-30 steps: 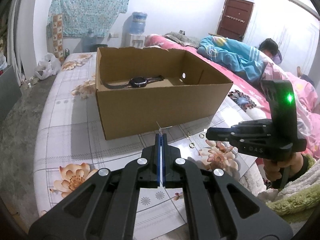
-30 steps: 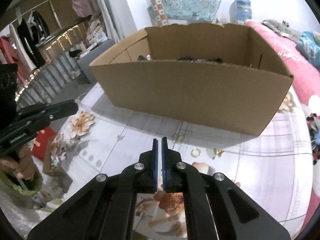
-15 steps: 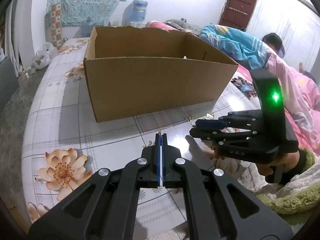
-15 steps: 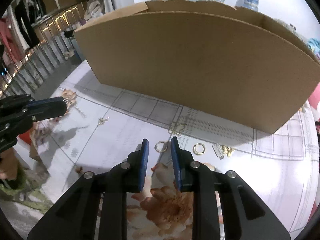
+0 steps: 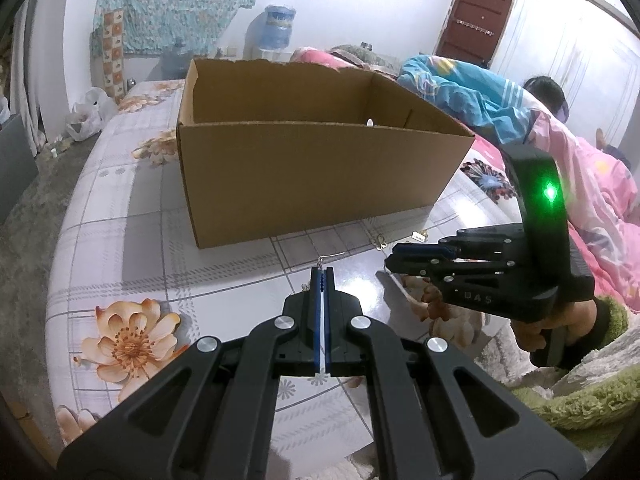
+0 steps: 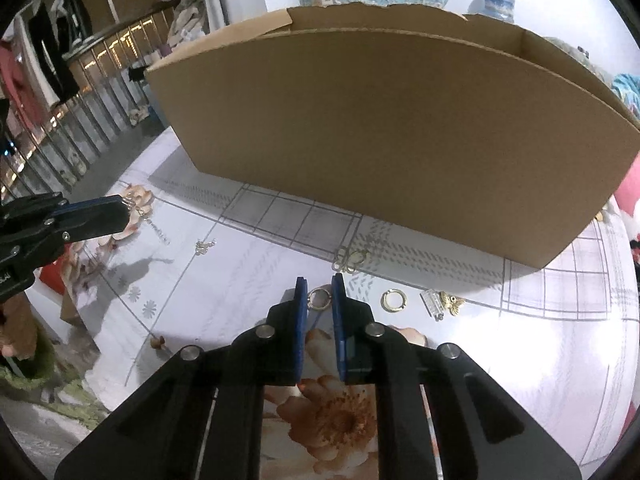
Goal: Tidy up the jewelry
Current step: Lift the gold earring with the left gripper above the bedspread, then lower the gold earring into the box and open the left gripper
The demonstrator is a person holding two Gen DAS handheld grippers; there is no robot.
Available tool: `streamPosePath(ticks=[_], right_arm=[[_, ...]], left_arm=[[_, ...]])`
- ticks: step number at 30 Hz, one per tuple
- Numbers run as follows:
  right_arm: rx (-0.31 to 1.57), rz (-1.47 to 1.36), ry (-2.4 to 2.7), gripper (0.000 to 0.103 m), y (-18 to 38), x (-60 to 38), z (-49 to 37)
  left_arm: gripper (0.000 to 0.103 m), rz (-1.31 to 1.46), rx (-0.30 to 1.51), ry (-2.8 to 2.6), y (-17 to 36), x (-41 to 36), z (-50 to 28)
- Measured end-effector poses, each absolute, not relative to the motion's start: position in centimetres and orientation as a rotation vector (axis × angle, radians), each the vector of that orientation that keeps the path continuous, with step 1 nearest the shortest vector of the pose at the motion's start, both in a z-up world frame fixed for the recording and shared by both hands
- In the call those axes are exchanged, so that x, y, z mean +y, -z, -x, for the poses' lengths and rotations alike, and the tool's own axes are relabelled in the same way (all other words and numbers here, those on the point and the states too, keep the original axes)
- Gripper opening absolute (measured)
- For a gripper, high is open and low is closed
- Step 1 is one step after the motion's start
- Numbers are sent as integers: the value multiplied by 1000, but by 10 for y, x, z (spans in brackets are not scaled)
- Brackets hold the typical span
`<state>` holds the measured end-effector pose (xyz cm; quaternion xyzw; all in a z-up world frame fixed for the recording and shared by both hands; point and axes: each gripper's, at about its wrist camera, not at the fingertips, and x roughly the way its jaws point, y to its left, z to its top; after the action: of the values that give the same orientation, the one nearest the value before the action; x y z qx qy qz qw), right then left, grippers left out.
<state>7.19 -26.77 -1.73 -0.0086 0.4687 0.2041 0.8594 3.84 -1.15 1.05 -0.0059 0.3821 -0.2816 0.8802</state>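
Observation:
A big open cardboard box (image 5: 320, 176) stands on the floral tablecloth; it also shows in the right wrist view (image 6: 392, 128). My left gripper (image 5: 322, 274) is shut on a thin silver earring (image 5: 329, 259) whose wire sticks out past the tips. My right gripper (image 6: 319, 284) is open, low over the cloth, its tips on either side of a gold ring (image 6: 319, 298). It also shows from the side in the left wrist view (image 5: 400, 256). A second gold ring (image 6: 394, 301), a clear clasp with a gold butterfly (image 6: 442, 302), a gold butterfly piece (image 6: 351, 259) and a silver earring (image 6: 204, 245) lie nearby.
The tablecloth (image 5: 120, 240) ends at the rounded table edge on the left. A person lies under pink and blue blankets (image 5: 540, 120) on a bed to the right. A green fluffy sleeve (image 5: 580, 392) is at the lower right.
My right gripper opened and came down so its tips straddle the gold ring. My left gripper stayed shut on the earring, dropped lower and nearer the box.

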Motion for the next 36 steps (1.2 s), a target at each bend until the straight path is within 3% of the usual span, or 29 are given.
streamPosePath(ticks=[14, 26, 27, 29, 36], right_arm=[[693, -78, -497, 12, -102, -308, -89], [934, -100, -447, 13, -68, -318, -222], [935, -101, -442, 13, -68, -318, -225], [927, -118, -450, 13, -68, -323, -229], [837, -197, -432, 21, -85, -354, -218]], left_arm=[[0, -8, 610, 707, -104, -33, -77], [1, 10, 1019, 618, -61, -92, -220], [2, 20, 1043, 600, -57, -94, -228], [20, 45, 1062, 589, -53, -91, -231], [23, 72, 1032, 565, -57, -80, -225]])
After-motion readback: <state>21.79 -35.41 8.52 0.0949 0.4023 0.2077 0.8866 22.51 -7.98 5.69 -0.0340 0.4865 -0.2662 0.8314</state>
